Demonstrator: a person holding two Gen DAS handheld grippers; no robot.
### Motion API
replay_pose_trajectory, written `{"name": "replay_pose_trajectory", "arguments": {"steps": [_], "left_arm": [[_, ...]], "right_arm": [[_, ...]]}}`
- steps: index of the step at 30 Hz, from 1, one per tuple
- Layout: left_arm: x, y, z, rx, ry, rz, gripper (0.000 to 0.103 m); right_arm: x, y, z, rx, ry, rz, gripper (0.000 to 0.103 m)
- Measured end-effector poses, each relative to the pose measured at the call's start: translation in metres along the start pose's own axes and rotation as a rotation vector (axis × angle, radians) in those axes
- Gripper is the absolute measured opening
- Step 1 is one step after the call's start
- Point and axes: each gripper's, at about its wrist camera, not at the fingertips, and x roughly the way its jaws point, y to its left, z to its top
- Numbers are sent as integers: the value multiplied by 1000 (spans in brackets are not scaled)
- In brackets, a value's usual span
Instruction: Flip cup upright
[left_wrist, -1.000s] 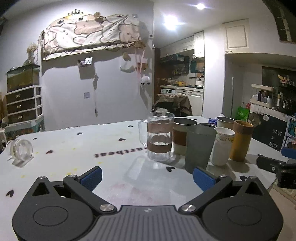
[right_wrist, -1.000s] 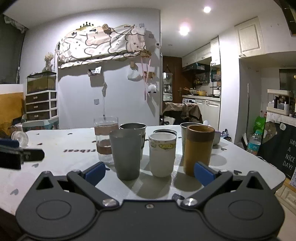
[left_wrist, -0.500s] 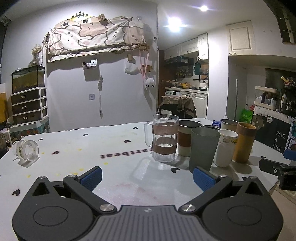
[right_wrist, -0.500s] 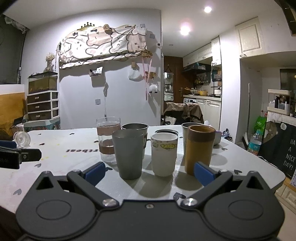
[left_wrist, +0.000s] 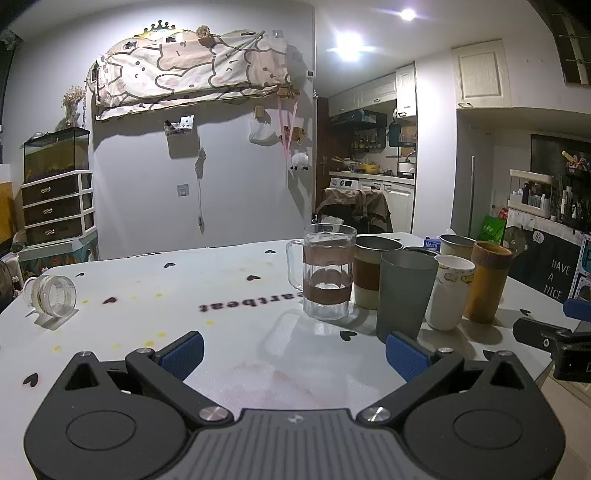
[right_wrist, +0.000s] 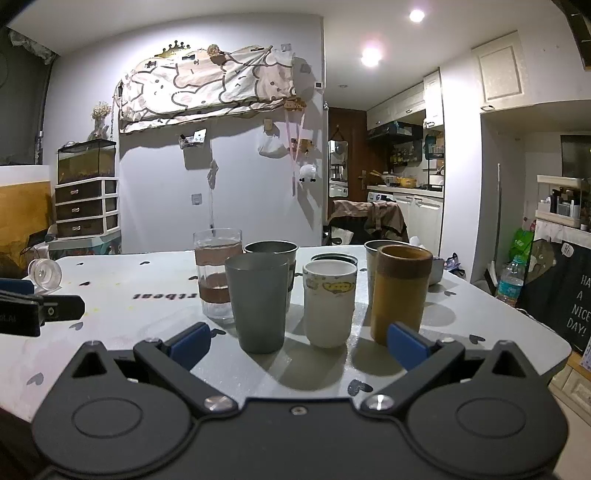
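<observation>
Both tools hang open and empty, left tool and right tool, near the tabletop's front edge; past the upright cluster, the tipped clear cup lies at the far-left edge, where a nudge could roll it off.

Printed on the white table, centre of the left-wrist frame, upside down: "artbeat"; in the right-wrist frame, left of centre, only "rtbeat"; chalked on the blackboard, right edge: "HAVE A NICE", and in the right-wrist frame "NICE DAY!"; small blue box lettering too small to read.
</observation>
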Motion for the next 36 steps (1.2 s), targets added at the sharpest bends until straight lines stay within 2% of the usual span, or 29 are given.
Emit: {"name": "replay_pose_trajectory", "arguments": {"steps": [36], "left_arm": [[-1, -1, 0, 1, -2, 0, 103]], "right_arm": [[1, 2, 0, -2, -4, 13, 103]]}}
